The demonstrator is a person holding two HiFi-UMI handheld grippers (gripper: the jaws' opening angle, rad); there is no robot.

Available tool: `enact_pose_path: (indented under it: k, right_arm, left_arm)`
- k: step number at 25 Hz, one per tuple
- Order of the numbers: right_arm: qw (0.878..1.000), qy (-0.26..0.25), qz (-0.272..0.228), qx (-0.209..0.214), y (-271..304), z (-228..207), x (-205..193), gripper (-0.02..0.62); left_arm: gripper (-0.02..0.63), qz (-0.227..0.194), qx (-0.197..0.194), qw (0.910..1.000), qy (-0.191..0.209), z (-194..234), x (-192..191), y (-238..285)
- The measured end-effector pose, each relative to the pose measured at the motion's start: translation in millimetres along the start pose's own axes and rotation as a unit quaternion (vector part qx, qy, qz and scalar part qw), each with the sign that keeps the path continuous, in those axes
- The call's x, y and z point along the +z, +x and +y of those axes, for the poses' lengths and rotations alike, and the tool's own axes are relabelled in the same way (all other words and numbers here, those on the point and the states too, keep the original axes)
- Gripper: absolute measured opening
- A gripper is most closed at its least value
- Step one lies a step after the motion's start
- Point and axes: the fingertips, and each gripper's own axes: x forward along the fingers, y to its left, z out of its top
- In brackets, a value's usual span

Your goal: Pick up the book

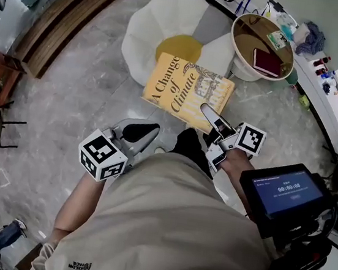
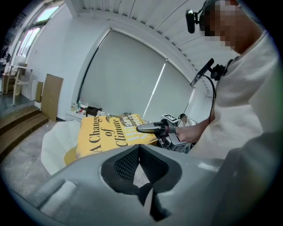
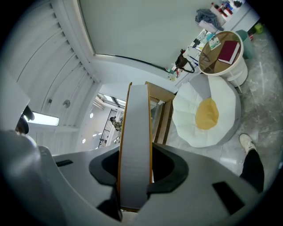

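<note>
A yellow book [image 1: 187, 90] titled "A Change of Climate" hangs above the floor, tilted, in front of me. My right gripper [image 1: 208, 115] is shut on its near edge, one finger lying across the cover. In the right gripper view the book's grey page edge [image 3: 135, 145] stands upright between the jaws of the right gripper [image 3: 135, 176]. My left gripper [image 1: 148, 130] is to the left of the book, apart from it, its jaws together with nothing in them. From the left gripper view, the left gripper [image 2: 139, 148] faces the book [image 2: 110, 132] and the right gripper [image 2: 148, 128].
A white and yellow egg-shaped cushion [image 1: 165, 26] lies on the marble floor under the book. A round tub [image 1: 242, 48] holds a maroon book [image 1: 267, 63]. Wooden steps [image 1: 67, 13] run at the far left. A shelf with bottles [image 1: 325, 78] lines the right.
</note>
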Motion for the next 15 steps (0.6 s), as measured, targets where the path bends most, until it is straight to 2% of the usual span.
enact_pose_path:
  k: [15]
  right_arm:
    - [1.000,-0.008,0.002,0.015,-1.2,9.1,2.2,0.147]
  left_arm:
    - [0.008,0.000,-0.006,0.9999,-0.011,4.8,-6.1,13.4]
